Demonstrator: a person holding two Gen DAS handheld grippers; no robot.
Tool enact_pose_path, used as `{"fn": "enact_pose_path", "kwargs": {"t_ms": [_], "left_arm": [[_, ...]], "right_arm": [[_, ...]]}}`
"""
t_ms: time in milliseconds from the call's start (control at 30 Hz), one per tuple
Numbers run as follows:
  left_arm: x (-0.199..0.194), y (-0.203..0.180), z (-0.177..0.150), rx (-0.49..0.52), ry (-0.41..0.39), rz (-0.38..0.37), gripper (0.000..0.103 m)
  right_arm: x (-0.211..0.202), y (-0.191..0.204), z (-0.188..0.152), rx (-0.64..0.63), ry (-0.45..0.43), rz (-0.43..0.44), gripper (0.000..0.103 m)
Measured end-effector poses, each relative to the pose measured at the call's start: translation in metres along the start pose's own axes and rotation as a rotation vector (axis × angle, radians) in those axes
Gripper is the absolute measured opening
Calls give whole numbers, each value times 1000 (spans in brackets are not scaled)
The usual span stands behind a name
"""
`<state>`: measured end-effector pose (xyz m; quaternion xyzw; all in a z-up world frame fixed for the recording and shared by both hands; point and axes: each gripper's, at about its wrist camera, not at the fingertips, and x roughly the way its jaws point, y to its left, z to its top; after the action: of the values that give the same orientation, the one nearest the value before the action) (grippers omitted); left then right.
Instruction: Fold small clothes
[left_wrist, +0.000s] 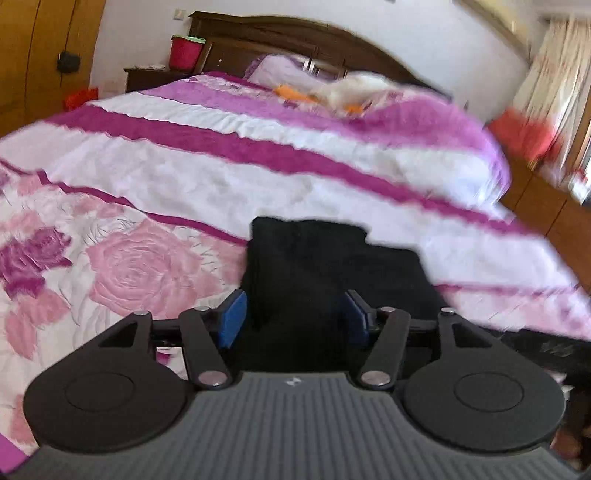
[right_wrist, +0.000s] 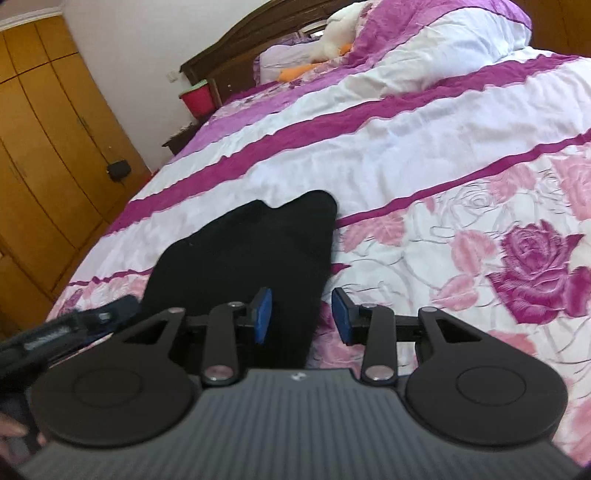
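Observation:
A small black garment (left_wrist: 314, 266) lies on the pink and white floral bedspread (left_wrist: 147, 184). My left gripper (left_wrist: 293, 314) is open, its blue pads (left_wrist: 232, 314) spread over the garment's near part. In the right wrist view the same black garment (right_wrist: 251, 251) lies ahead and left. My right gripper (right_wrist: 301, 317) is open over the garment's right edge, its left pad (right_wrist: 263, 314) above the cloth and its right pad over the bedspread (right_wrist: 443, 166). The left gripper (right_wrist: 74, 328) shows at the left edge of that view.
A white stuffed toy with orange parts (left_wrist: 351, 90) lies near the pillows and dark wooden headboard (left_wrist: 295, 37). A red bin (left_wrist: 184, 51) stands on the nightstand. A wooden wardrobe (right_wrist: 44, 129) lines the wall. Curtains (left_wrist: 554, 74) hang at the right.

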<state>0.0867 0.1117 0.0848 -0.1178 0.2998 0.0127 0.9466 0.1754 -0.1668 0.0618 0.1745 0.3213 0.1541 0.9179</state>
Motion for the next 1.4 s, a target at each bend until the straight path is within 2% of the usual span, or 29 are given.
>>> {"fn": "enact_pose_path", "kwargs": {"t_ms": [67,200,367,500,633,700,767,1000,1267,1400], "left_arm": [[13,-1,-6,65,51,120,64],[23,19,-19,37,85,165,65],[13,29,-17,13,74,117,65],[-14,31,-13,-25,54,9,65],[-30,20,-17,3,41,-47,65],[-29,13,-23,46,60,-41,65],[-21,10,-31,77,84,-4,66],[-17,24,-43,21,85,13,69],[-26,28,-37,-21,66,4,70],[-35,27,-28,-29,42,-13,71]], "right_arm": [[3,12,-5,-54,0,26,40],[12,30,-19,-156,-14,19,40],[8,24,-18,-118,-26,26,40],[-20,19,-18,-74,-63,55,40],[-32,22,-33,-88,-60,70,40],[-29,22,-40,-101,-62,59,48],[-22,17,-45,-77,-38,62,53],[-12,-4,-56,42,-6,112,73],[-21,-14,-54,113,-18,165,75],[-33,-20,-45,166,-53,202,76]]}}
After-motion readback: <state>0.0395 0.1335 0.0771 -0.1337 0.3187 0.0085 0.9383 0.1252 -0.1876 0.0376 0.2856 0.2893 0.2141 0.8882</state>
